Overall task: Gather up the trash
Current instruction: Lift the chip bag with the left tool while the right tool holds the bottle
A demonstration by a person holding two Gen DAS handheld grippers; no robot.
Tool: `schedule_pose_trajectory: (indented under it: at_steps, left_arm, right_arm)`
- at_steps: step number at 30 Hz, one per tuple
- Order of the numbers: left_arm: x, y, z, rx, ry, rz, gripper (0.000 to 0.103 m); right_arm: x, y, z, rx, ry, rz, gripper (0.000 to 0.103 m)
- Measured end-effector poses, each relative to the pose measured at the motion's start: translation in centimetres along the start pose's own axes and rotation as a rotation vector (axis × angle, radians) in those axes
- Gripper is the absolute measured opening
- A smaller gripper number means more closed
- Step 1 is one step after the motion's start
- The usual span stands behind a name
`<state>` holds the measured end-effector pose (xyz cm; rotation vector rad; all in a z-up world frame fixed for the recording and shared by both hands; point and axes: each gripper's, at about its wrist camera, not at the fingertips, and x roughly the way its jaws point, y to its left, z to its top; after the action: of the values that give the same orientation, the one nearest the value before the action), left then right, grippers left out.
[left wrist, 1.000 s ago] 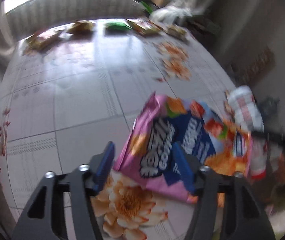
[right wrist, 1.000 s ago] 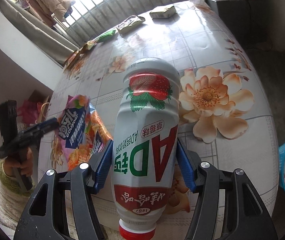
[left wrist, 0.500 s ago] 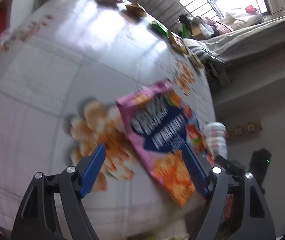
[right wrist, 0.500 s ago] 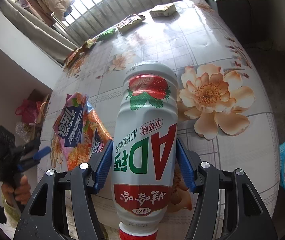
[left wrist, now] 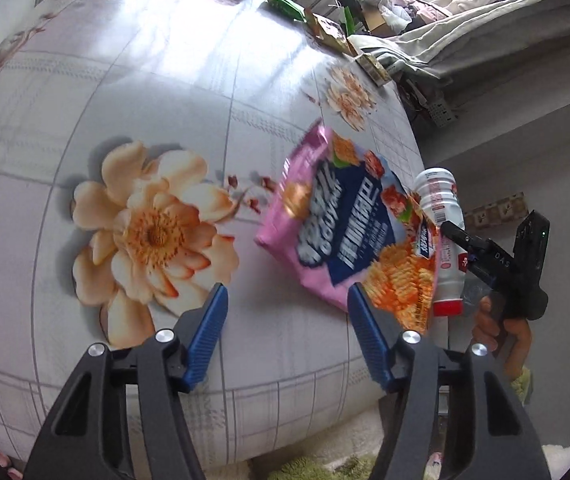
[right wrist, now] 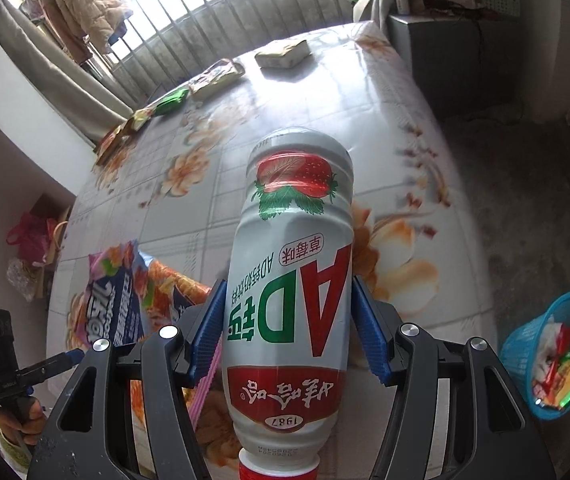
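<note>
Left wrist view: the left gripper tilts down over the flowered tablecloth, its 2 blue pads apart with only cloth between them; the jaws have just been closing. The pink snack bag lies just ahead of its right pad, not gripped. Beyond the bag, the right gripper carries the bottle, a hand around its handle.

Right wrist view: the right gripper points steeply down, both pads pressed on the white strawberry-milk bottle, red cap toward the camera. The snack bag sits left of it; a blue basket of wrappers stands on the floor to its right
</note>
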<state>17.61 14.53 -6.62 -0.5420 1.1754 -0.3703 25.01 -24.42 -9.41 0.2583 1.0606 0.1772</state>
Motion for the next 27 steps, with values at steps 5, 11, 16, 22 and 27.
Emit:
schedule_pose_trajectory:
  at_steps: [5, 11, 16, 22, 27]
  left_arm:
    - [1.2, -0.6, 1.5, 0.032, -0.002, 0.014, 0.047]
    - [2.3, -1.0, 2.5, 0.039, -0.009, 0.024, 0.026]
    - [1.0, 0.2, 3.5, -0.103, -0.136, -0.1, 0.026]
    - [1.1, 1.9, 2.8, -0.294, -0.185, -0.281, 0.036]
    - [1.4, 1.8, 1.9, -0.306, -0.183, -0.184, 0.05]
  right_arm:
    - [0.1, 0.9, -0.2, -0.041, 0.004, -0.028, 0.057]
    - [-0.4, 2.5, -2.0, -0.108, 0.002, -0.063, 0.057]
    - [-0.9, 3.6, -3.6, -0.132, 0.018, -0.05, 0.057]
    - [-1.1, 5.1, -5.3, -0.131, 0.027, -0.022, 0.057]
    - [-1.1, 5.4, -5.6, -0.126, 0.018, -0.032, 0.057]
